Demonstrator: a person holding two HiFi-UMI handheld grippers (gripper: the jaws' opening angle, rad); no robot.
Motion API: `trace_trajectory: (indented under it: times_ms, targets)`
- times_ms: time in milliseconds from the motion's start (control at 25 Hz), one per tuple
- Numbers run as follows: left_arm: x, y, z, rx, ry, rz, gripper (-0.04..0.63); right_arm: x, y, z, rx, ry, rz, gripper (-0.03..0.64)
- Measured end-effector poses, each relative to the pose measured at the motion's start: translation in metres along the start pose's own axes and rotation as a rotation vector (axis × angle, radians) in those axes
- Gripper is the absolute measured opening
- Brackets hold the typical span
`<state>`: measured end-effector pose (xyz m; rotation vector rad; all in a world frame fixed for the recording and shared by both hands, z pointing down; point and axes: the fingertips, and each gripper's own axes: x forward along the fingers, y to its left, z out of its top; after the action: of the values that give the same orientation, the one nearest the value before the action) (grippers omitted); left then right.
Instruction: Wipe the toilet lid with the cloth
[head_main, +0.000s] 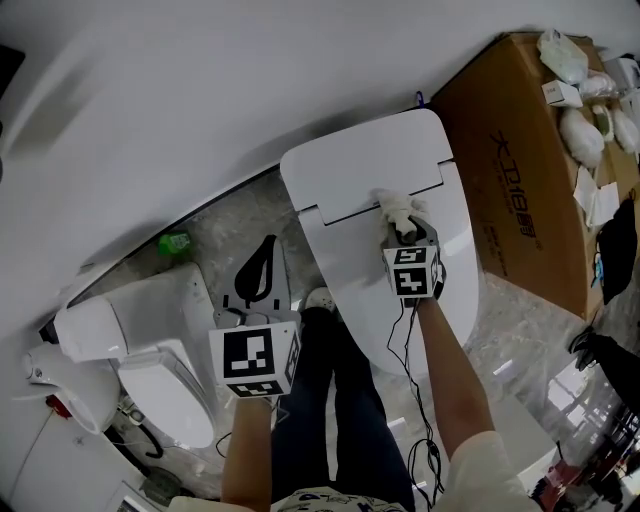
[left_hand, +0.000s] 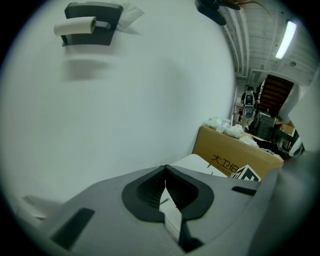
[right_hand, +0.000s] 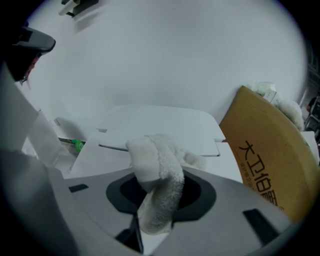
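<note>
The white toilet lid (head_main: 352, 272) lies shut, right of centre in the head view. My right gripper (head_main: 404, 232) is over the lid's back end, near the hinge, shut on a white fluffy cloth (head_main: 397, 207). In the right gripper view the cloth (right_hand: 156, 167) bulges out between the jaws of the right gripper (right_hand: 157, 186), above the lid (right_hand: 95, 156). My left gripper (head_main: 262, 262) is held off to the left of the toilet, over the floor. Its jaws meet at the tips with nothing between them, as the left gripper view shows of the left gripper (left_hand: 165, 186).
A large brown cardboard box (head_main: 525, 160) stands close against the toilet's right side, with white bags on top. A second white toilet (head_main: 150, 345) is at the lower left. A green object (head_main: 175, 242) lies by the wall. A toilet-paper holder (left_hand: 91, 24) hangs on the wall. Cables (head_main: 412, 400) trail from my right arm.
</note>
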<state>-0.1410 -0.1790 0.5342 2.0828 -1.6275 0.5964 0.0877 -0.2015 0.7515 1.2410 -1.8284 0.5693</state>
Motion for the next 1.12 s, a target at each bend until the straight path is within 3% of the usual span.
trace_trajectory:
  times_ms: [360, 1120]
  targets:
    - [-0.013, 0.013, -0.007, -0.008, 0.001, 0.018, 0.008, -0.003, 0.053, 0.006, -0.034, -0.015, 0.071, 0.117]
    - [-0.031, 0.016, -0.012, -0.022, -0.004, 0.048, 0.008, -0.022, 0.163, -0.008, -0.240, 0.000, 0.319, 0.117]
